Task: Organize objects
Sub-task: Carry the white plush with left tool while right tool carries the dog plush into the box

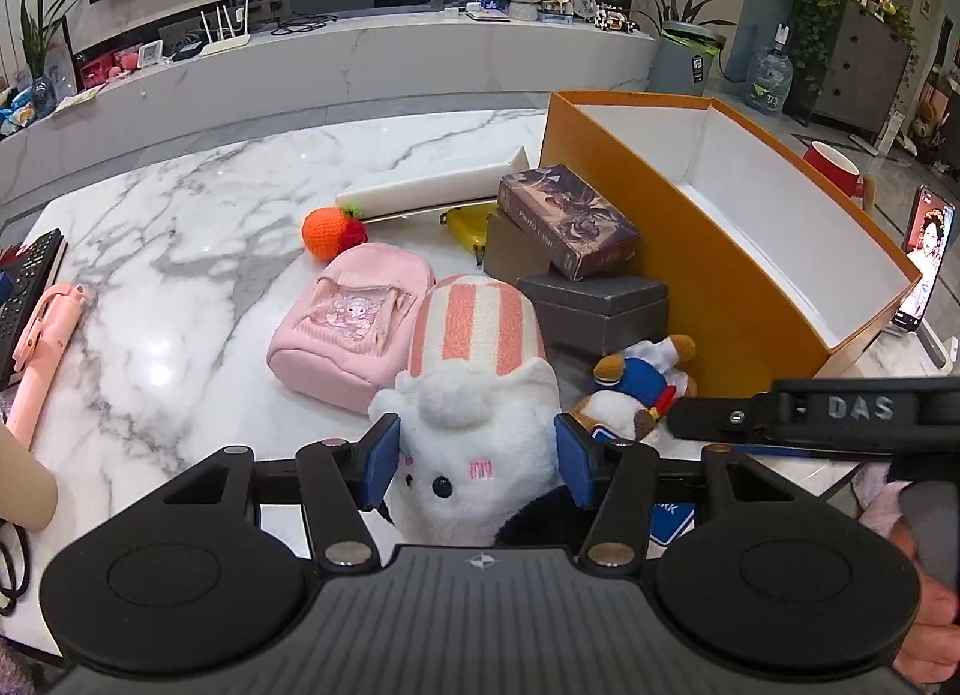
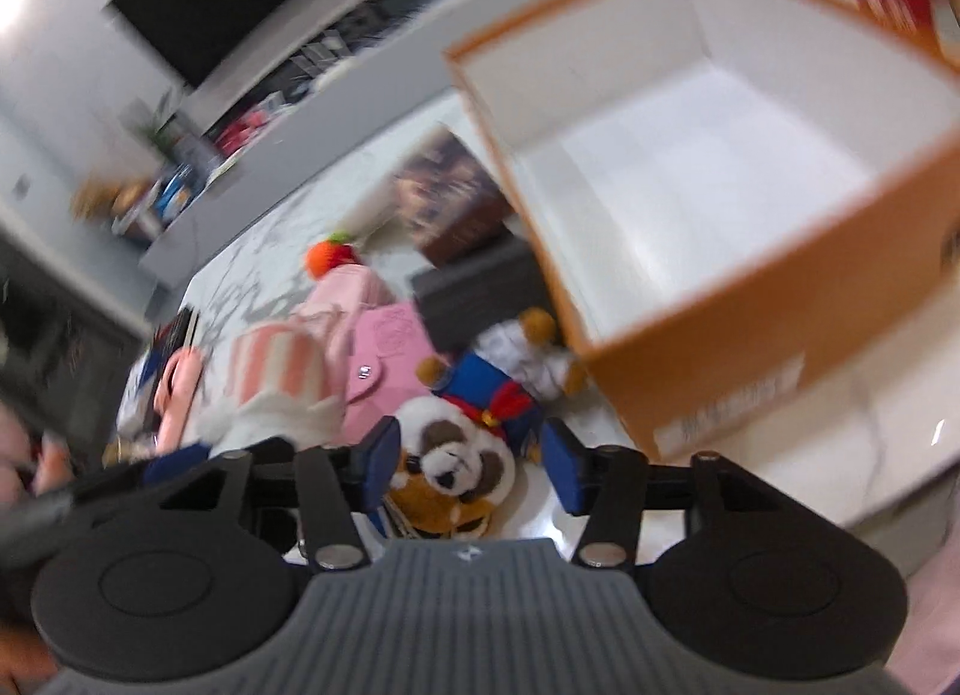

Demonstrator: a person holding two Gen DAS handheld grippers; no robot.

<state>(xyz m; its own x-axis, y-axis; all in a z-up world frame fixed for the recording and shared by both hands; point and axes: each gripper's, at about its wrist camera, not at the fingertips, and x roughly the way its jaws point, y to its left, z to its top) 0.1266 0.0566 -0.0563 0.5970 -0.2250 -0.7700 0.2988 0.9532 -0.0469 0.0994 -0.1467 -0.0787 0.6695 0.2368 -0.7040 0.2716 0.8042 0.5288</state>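
My left gripper [image 1: 477,458] is open around the head of a white plush with a pink-striped body [image 1: 474,335]; the blue pads sit beside its cheeks, and I cannot tell if they touch it. My right gripper [image 2: 471,464] is open around the head of a brown-and-white plush dog in a blue sailor suit [image 2: 462,443]; it also shows in the left wrist view [image 1: 636,389]. The open orange box [image 1: 720,251] with a white inside stands to the right, empty [image 2: 708,173]. The right wrist view is blurred.
On the marble table [image 1: 180,251] lie a pink mini backpack [image 1: 348,323], a crocheted orange [image 1: 327,233], a dark card box [image 1: 567,218] on grey boxes [image 1: 600,308], a yellow thing [image 1: 465,224], a white slab [image 1: 420,188]. A pink stick [image 1: 42,347] and a remote [image 1: 30,281] lie left; a phone [image 1: 924,257] stands right.
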